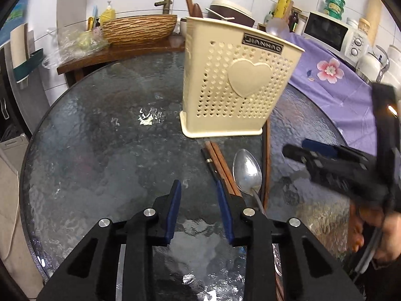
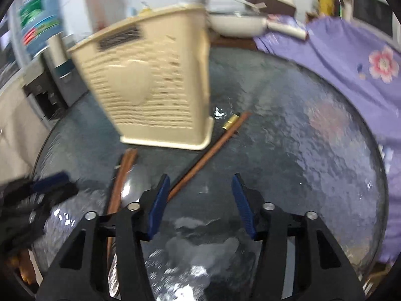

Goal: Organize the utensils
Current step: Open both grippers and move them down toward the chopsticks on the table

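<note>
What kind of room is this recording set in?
Most likely a home kitchen: a microwave and rice cooker along the tiled wall, and a utensil holder on a glass table.
</note>
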